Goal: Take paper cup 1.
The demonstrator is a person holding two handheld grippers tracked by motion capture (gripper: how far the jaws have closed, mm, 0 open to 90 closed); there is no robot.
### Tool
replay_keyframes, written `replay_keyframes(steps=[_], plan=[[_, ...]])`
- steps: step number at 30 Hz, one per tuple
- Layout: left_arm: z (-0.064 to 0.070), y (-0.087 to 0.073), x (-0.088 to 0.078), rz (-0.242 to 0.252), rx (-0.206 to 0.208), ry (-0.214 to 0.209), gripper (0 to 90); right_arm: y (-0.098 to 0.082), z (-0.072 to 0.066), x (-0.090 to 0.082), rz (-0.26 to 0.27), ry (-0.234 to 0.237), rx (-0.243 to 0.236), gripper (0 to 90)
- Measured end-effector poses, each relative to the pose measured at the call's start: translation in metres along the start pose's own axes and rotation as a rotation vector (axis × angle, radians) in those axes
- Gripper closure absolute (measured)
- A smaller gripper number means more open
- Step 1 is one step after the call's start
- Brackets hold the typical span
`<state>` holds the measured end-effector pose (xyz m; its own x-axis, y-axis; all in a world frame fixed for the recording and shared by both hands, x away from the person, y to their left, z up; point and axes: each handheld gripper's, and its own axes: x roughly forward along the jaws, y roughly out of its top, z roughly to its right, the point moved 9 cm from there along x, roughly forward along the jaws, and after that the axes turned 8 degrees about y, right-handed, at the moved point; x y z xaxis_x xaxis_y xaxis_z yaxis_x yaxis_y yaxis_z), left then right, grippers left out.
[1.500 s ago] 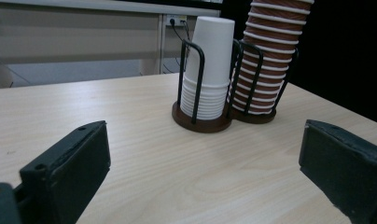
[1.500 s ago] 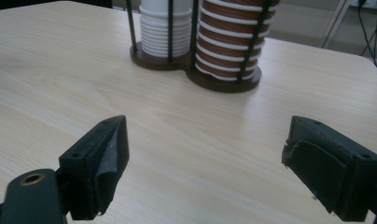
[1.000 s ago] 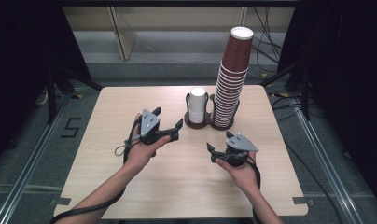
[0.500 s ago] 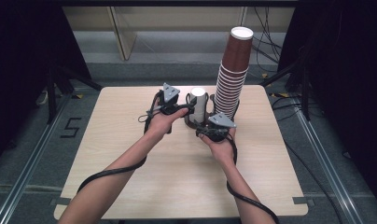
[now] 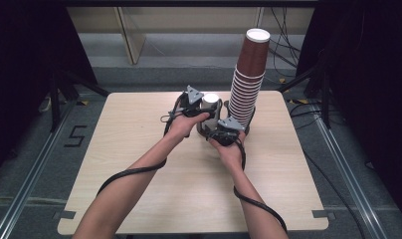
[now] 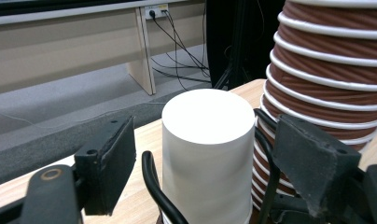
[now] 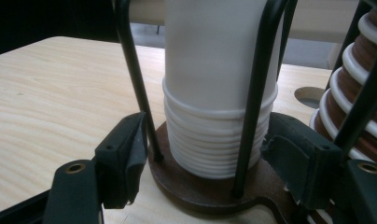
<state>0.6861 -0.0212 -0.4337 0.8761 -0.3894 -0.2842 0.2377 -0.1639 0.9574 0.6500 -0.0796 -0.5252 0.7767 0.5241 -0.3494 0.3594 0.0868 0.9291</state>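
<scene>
Both tongs agape around white cups

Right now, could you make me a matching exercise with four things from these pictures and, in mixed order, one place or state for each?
Things:
1. white cup stack
2. brown cup stack
3. left gripper
4. right gripper

Places or states:
A. jaws open low, at both sides of the holder's brown base
B. tallest thing on the table
C. jaws open at both sides of the top white cup
D. stands inside black wire posts

Pairs: 1-D, 2-B, 3-C, 4-A
</scene>
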Motion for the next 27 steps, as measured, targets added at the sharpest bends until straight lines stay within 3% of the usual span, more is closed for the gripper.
replay_keyframes(steps=[4,6,9,10,11,12,14,17,18,22,27], plan=[[0.001,-0.004,0.005,-0.012,0.009,-0.001,22.4,0.000,0.003,0.007,0.003,-0.012,-0.032,30.7],[0.002,-0.005,0.007,-0.014,0.005,-0.002,22.9,-0.002,0.001,0.008,-0.004,-0.015,0.008,30.7],[0.002,-0.005,0.009,-0.016,0.008,-0.004,23.5,-0.001,0.002,0.010,-0.005,-0.028,-0.003,30.7],[0.003,-0.006,0.010,-0.018,0.007,-0.006,23.6,-0.001,-0.001,0.012,0.001,-0.011,0.023,30.7],[0.003,-0.006,0.010,-0.018,0.007,-0.006,23.8,-0.001,-0.001,0.012,0.001,-0.011,0.023,30.7],[0.002,-0.006,0.012,-0.017,0.006,-0.004,24.0,-0.001,0.002,0.014,-0.008,-0.025,-0.007,30.7],[0.003,-0.006,0.014,-0.017,0.011,-0.010,24.1,-0.001,0.001,0.015,0.002,-0.020,0.020,30.7],[0.003,-0.006,0.015,-0.014,0.007,-0.015,24.3,-0.001,0.003,0.016,-0.003,-0.039,-0.006,30.7],[0.002,-0.007,0.016,-0.016,0.011,-0.018,24.5,-0.002,0.001,0.017,-0.001,-0.021,0.018,30.2],[0.004,-0.007,0.020,-0.019,0.008,-0.026,24.6,-0.003,0.001,0.018,-0.005,-0.031,0.031,30.0],[0.008,-0.005,0.023,-0.016,0.012,-0.037,24.5,0.000,0.006,0.019,0.005,-0.061,-0.003,30.1]])
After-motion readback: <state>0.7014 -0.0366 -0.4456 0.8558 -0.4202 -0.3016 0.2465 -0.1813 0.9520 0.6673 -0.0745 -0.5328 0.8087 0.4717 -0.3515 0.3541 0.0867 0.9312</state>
